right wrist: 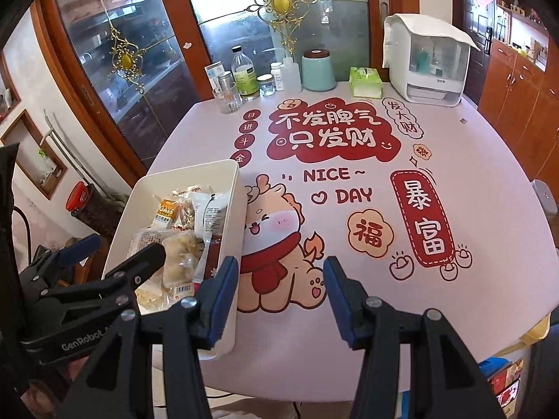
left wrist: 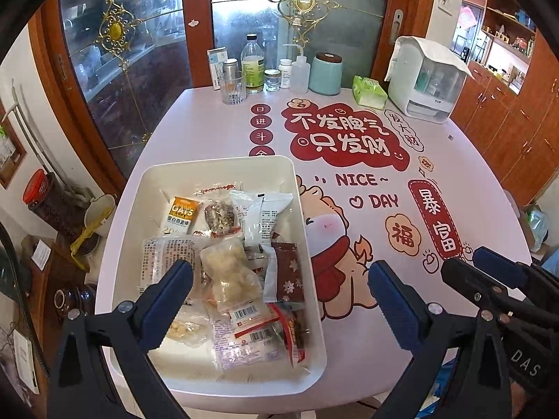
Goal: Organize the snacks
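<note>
Two grippers, left (left wrist: 279, 300) and right (right wrist: 281, 296), both open and empty above table (right wrist: 454, 314). Packets (left wrist: 230, 276) heaped in white bin (left wrist: 307, 373) at near-left edge: light, crinkly, slippery, probably best pinched by sealed ends. Legible: "OATS" (left wrist: 182, 211); "NICE DAY" (right wrist: 332, 185) on tablecloth; "GenRobot" on left gripper's body.

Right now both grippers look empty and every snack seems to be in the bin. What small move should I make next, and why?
Probably ease both grippers back and stop. The left gripper hangs open over the white bin and the right gripper is open over the bare table. The snack packets all lie inside the bin, and I see none loose on the table, so nothing seems left to pick up.
</note>
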